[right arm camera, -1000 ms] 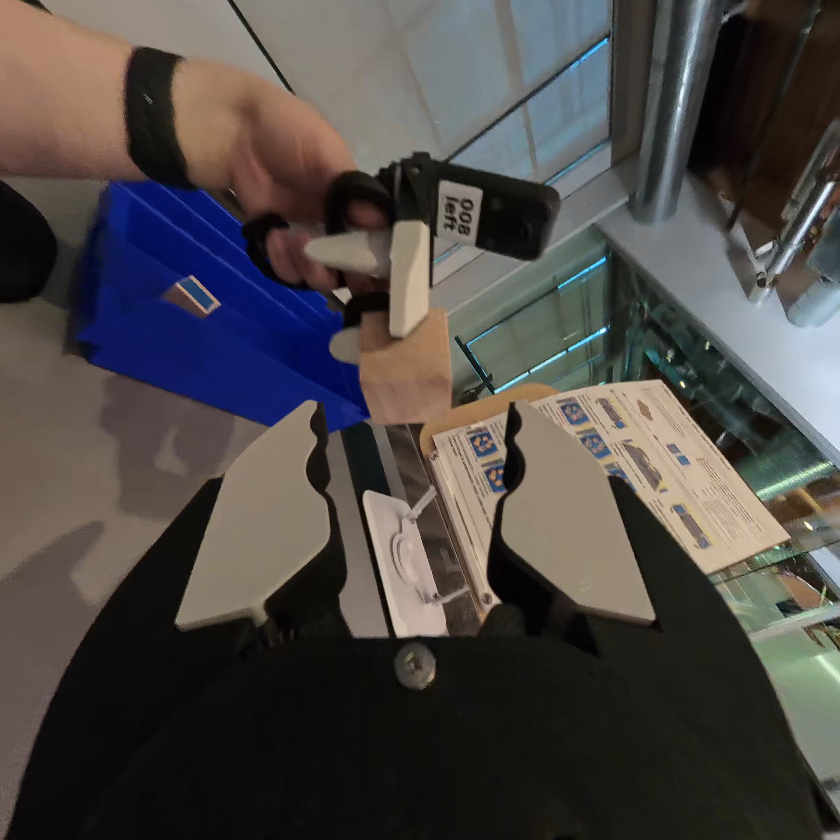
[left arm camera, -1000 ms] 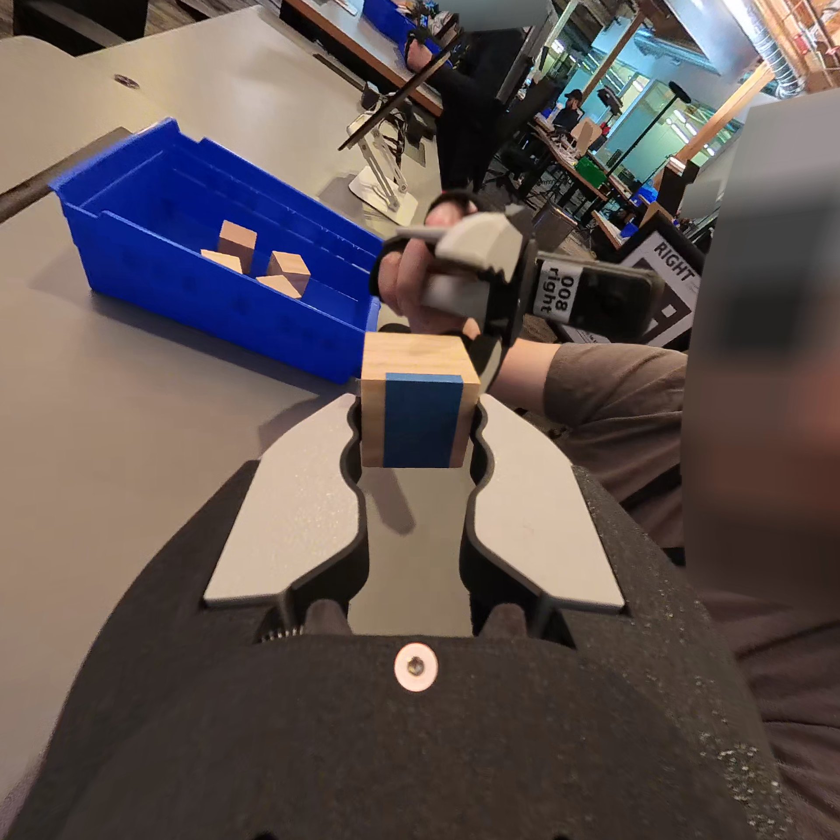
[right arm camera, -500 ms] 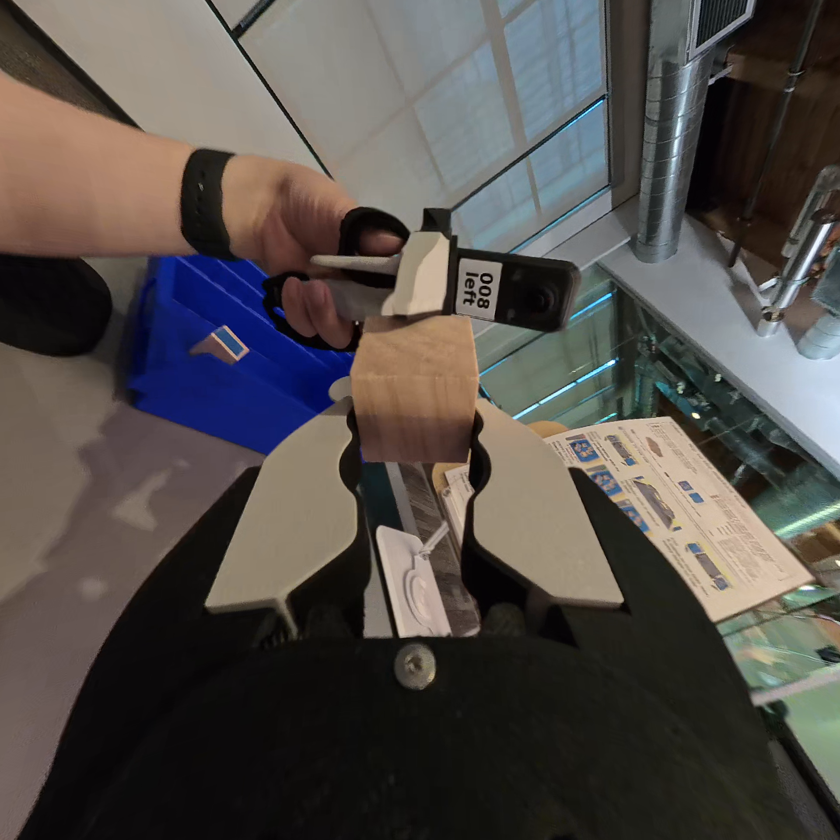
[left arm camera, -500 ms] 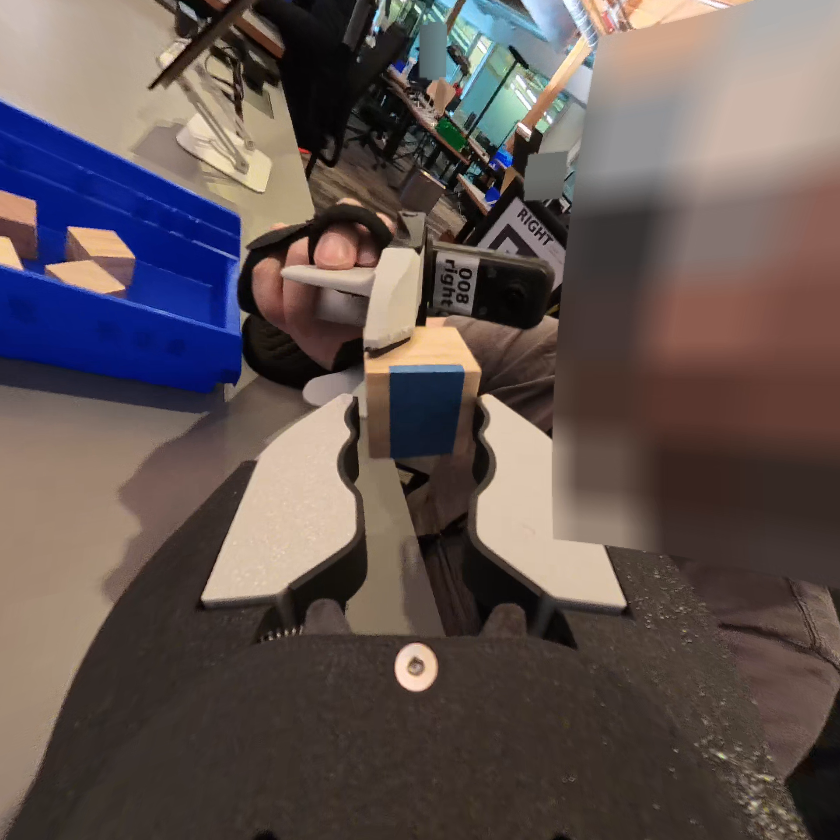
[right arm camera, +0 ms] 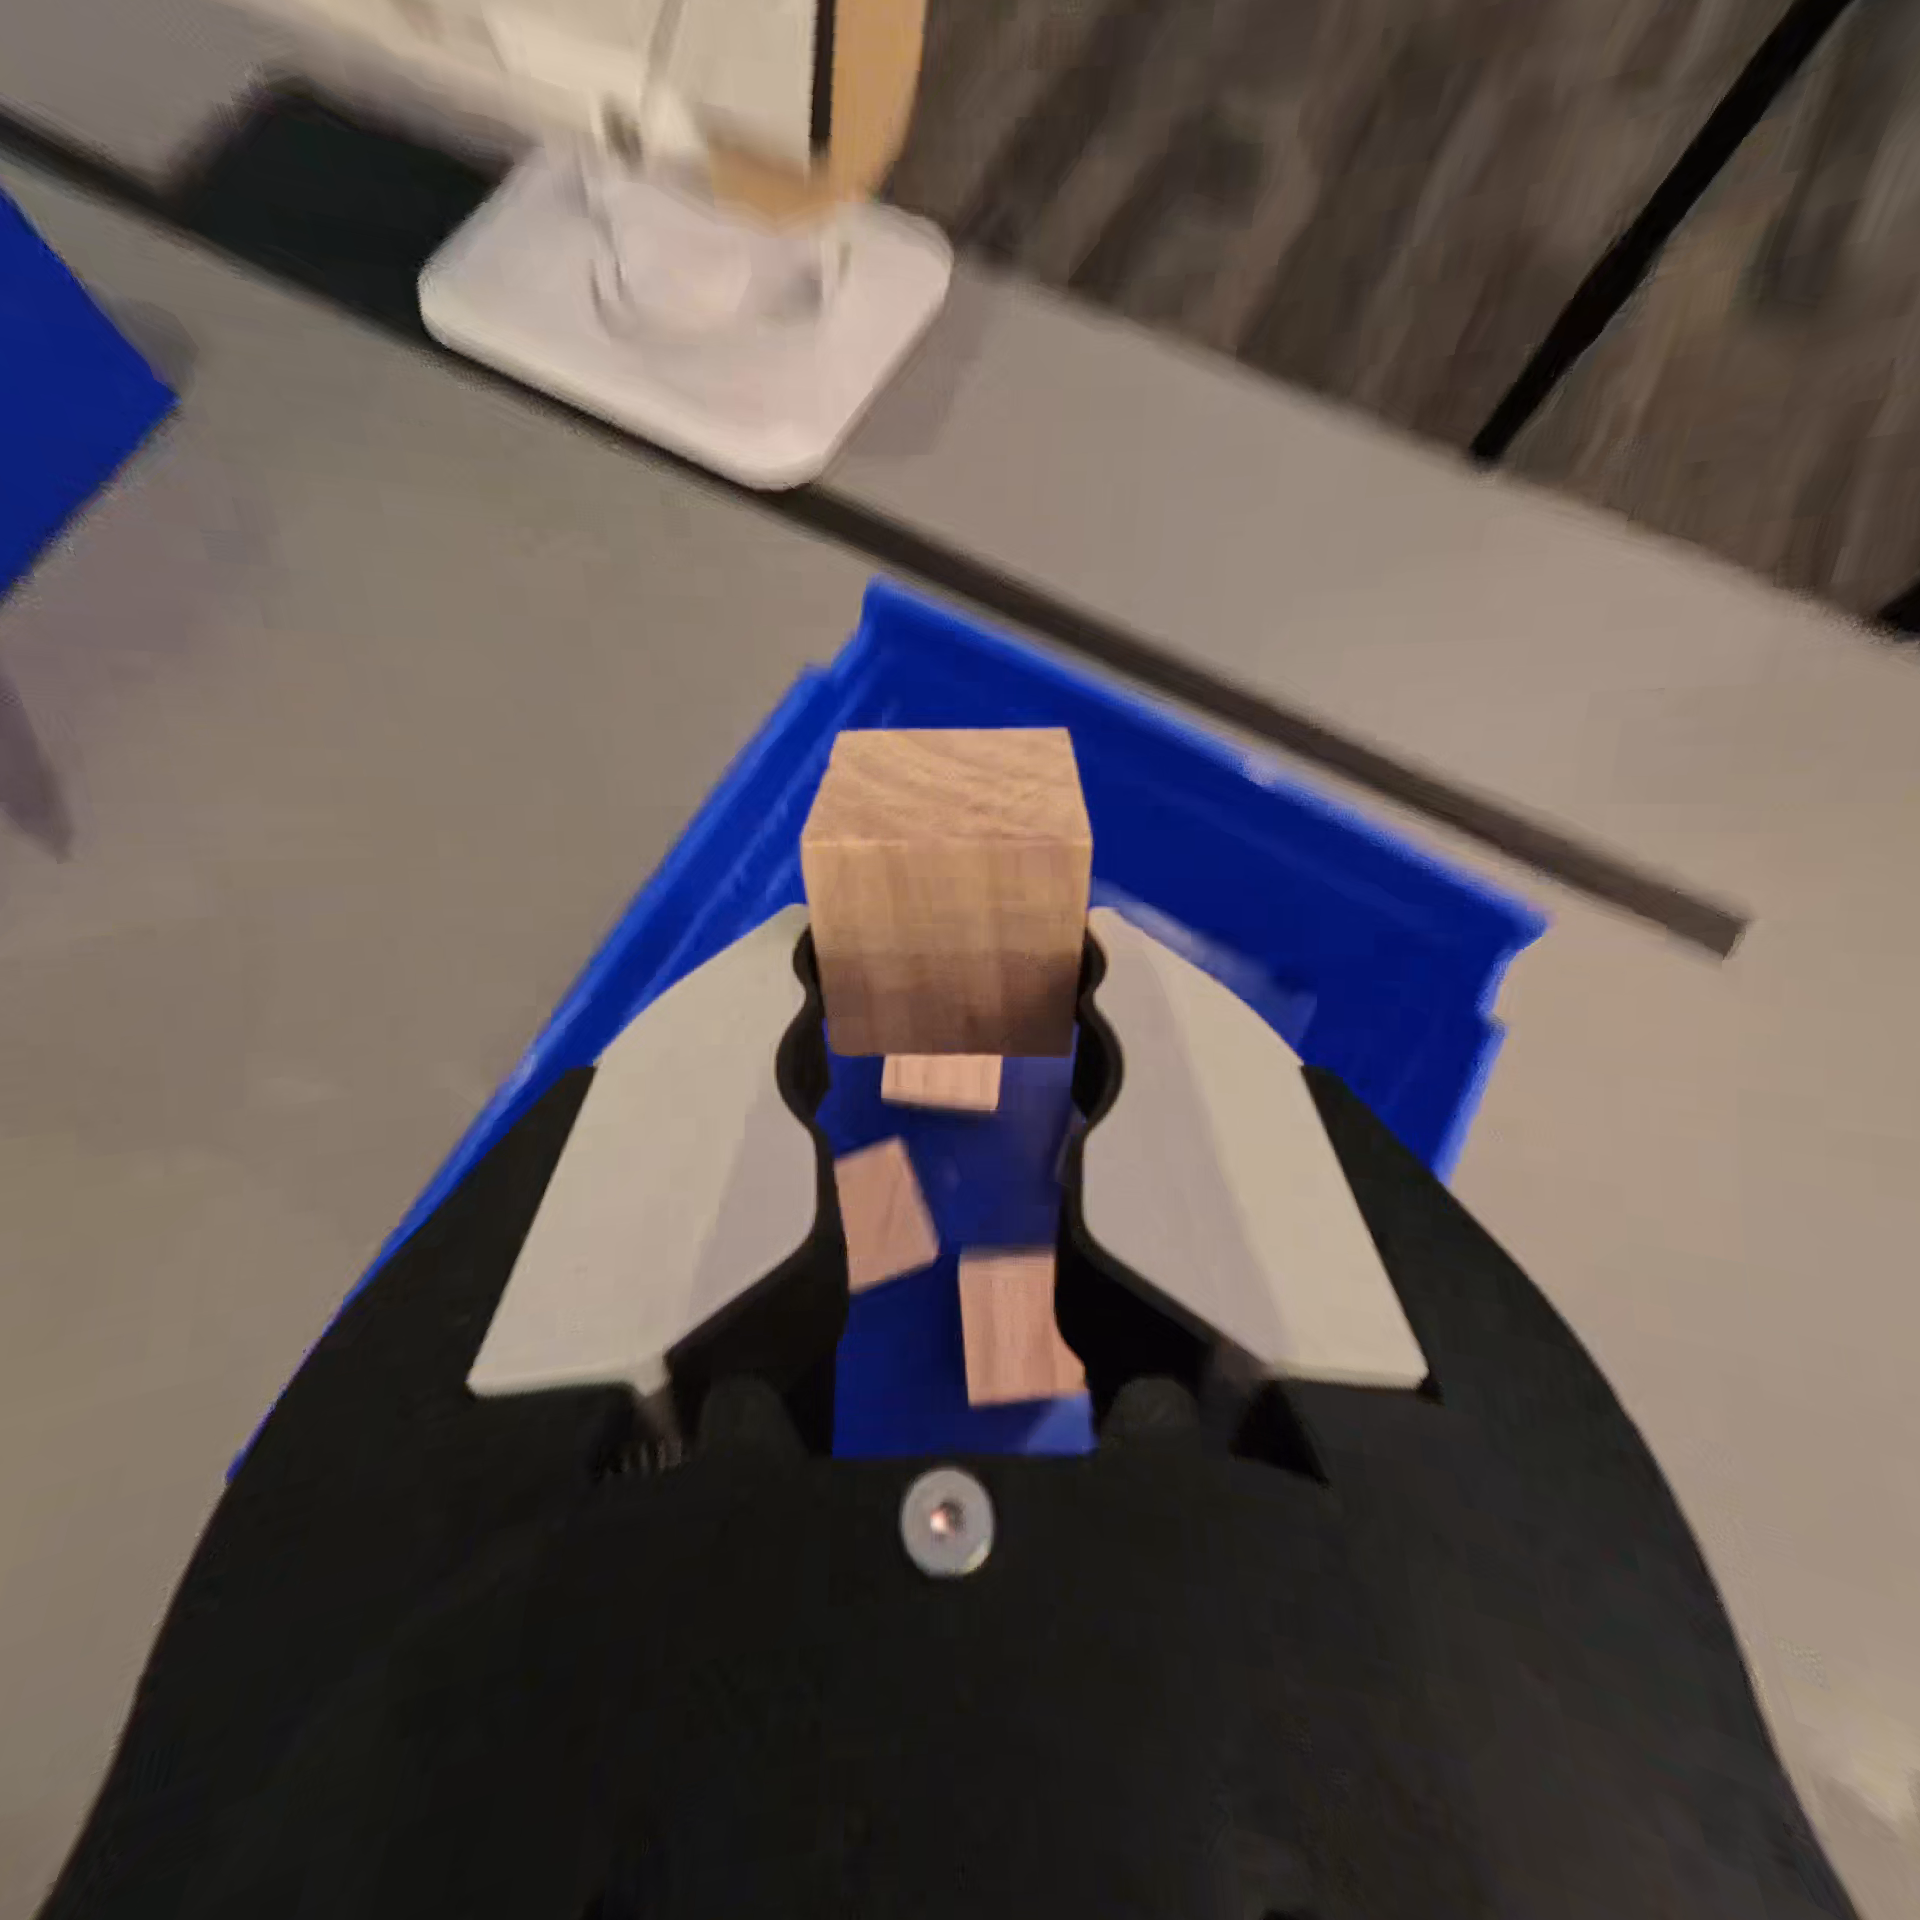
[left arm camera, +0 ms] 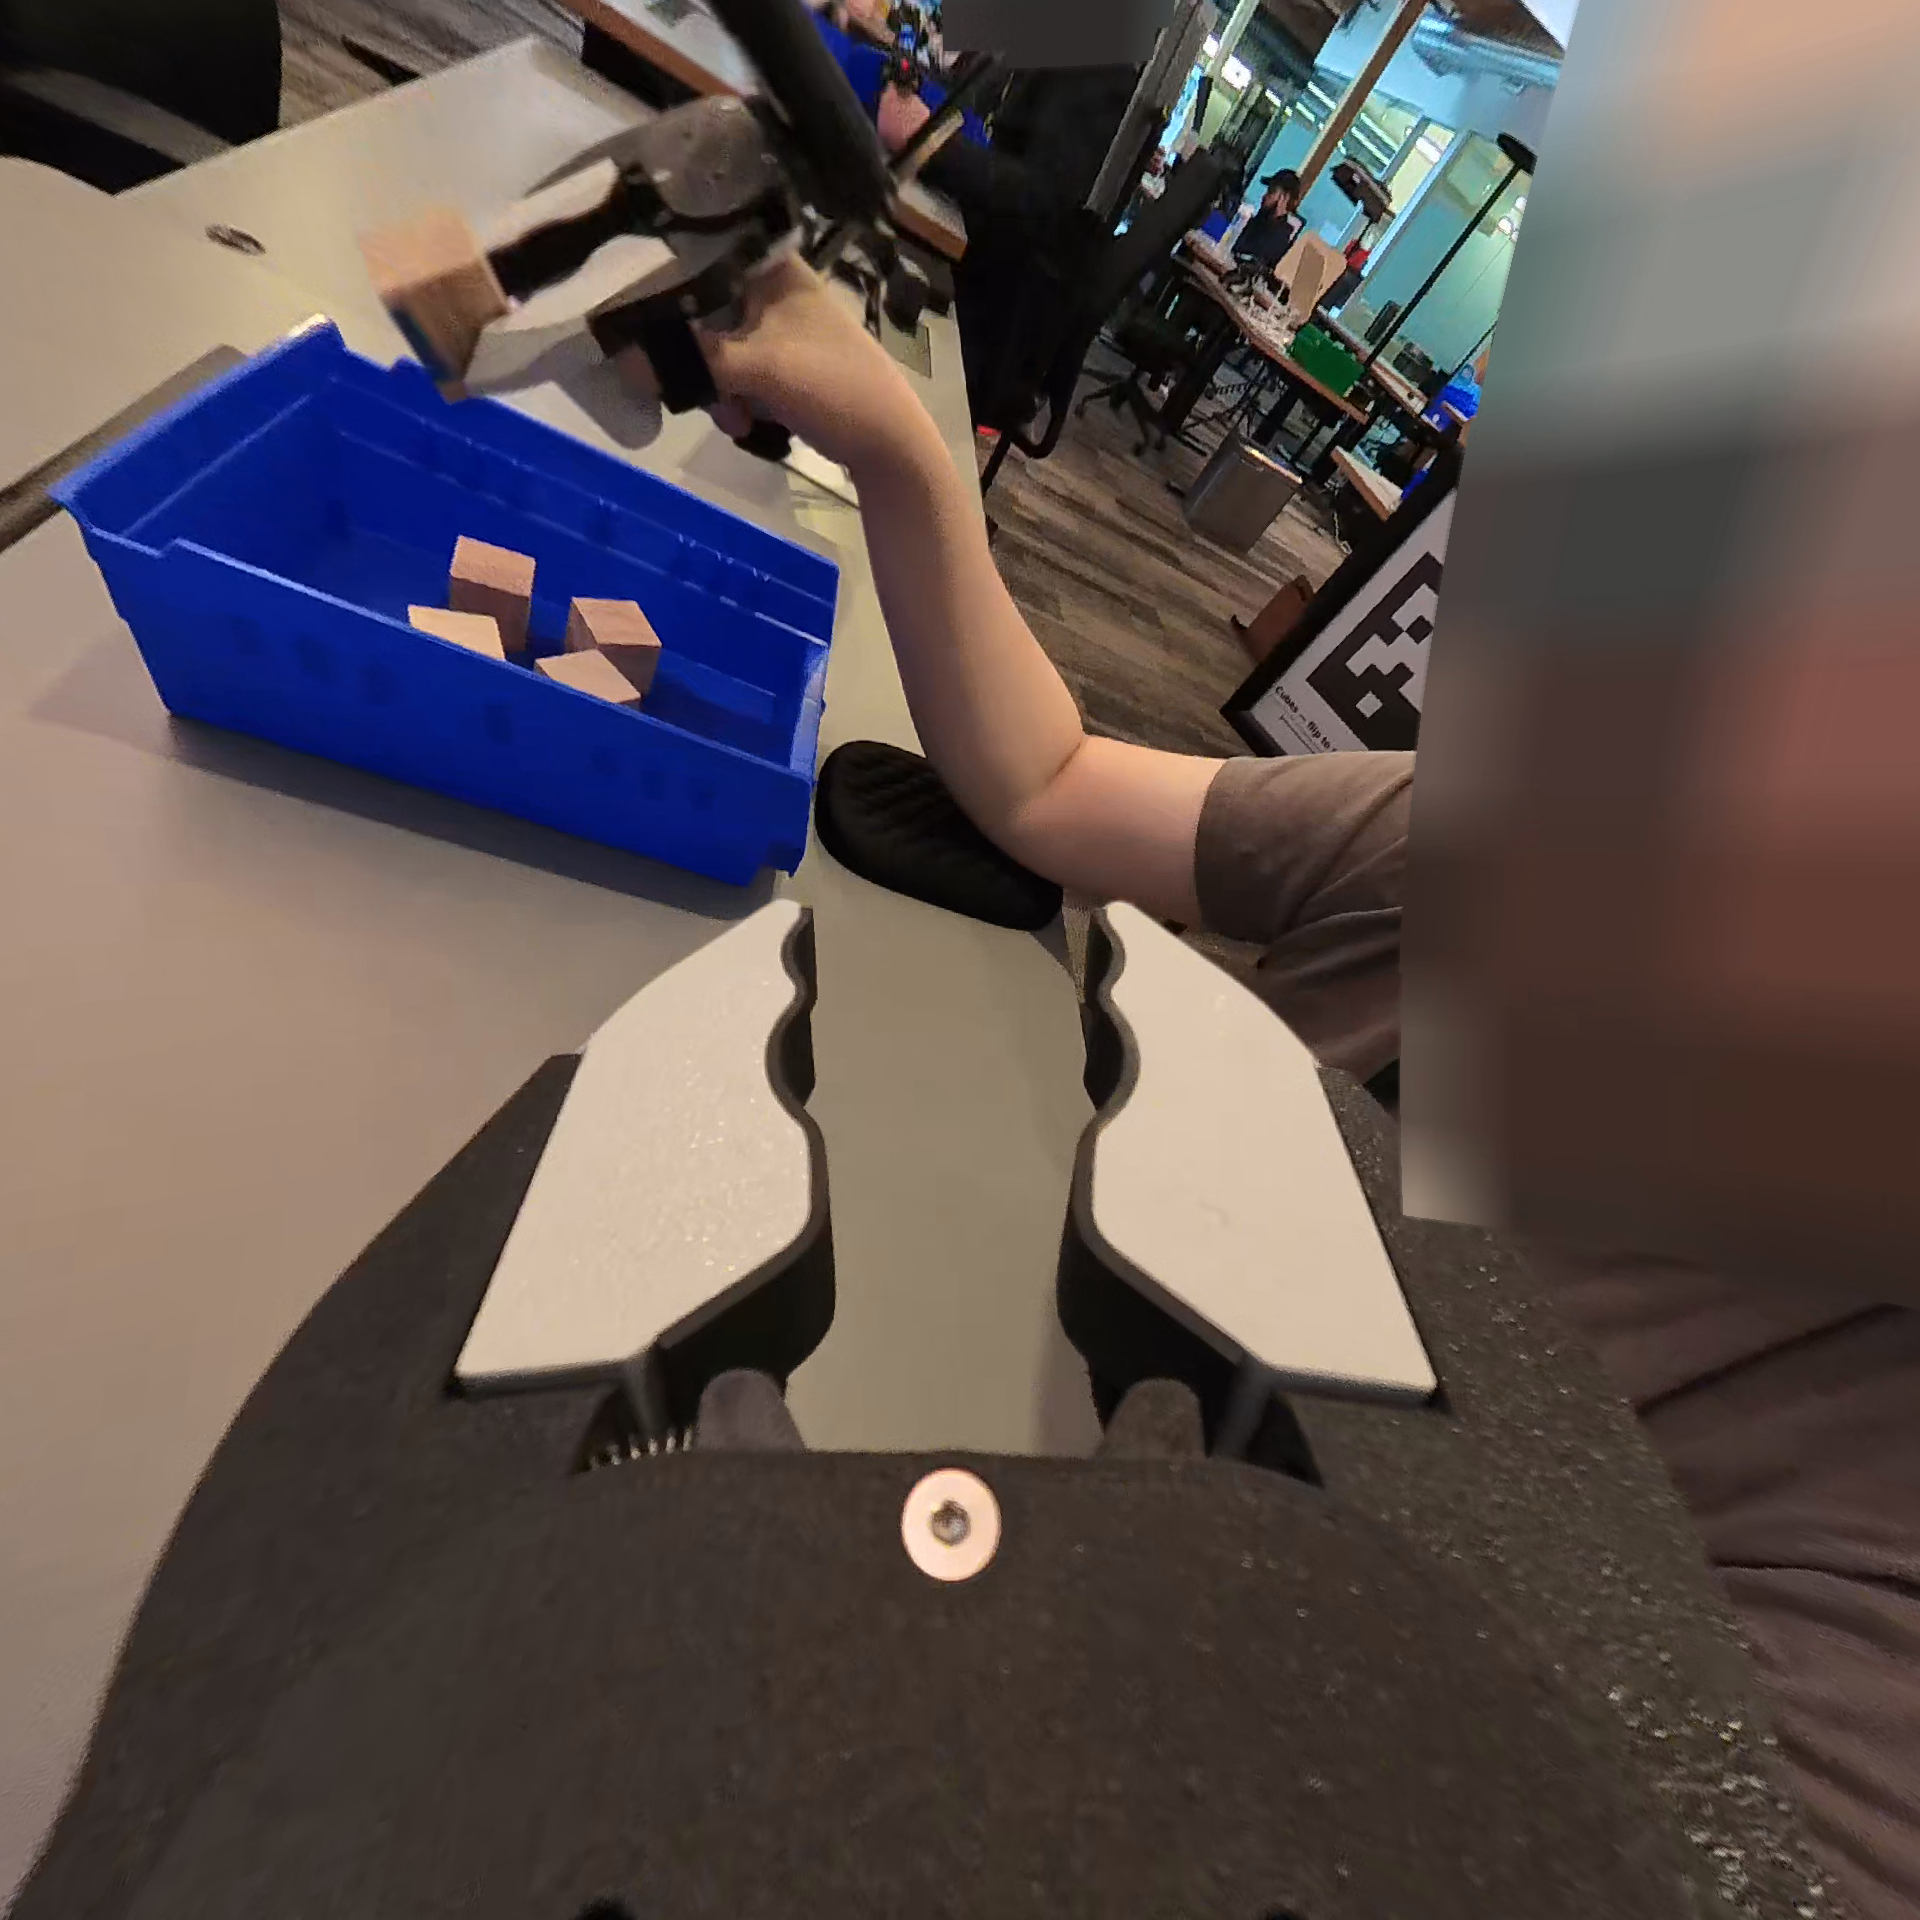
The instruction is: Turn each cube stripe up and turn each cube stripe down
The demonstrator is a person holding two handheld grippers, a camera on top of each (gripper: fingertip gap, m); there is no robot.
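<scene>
Grey table point(left arm camera: 260, 1039); blue bin point(left arm camera: 457, 717) near far left edge, four plain-faced cubes point(left arm camera: 613, 649) inside. Step: returning turned cube to bin. Right gripper point(right arm camera: 948, 971) clamps cube point(right arm camera: 948, 894) above bin (stripe apparently down). Next: lower, release flat. Left gripper point(left arm camera: 948, 987) spread, empty. Half second ago both gripped cube; handover done.

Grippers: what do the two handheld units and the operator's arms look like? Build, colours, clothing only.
Left gripper: black grainy body, two flat light-grey fingers with wavy black inner edges, one silver screw at centre, small spring at the left finger base. Right gripper has the same build. The right arm is bare below a short grey-brown sleeve. No cables show.
</scene>
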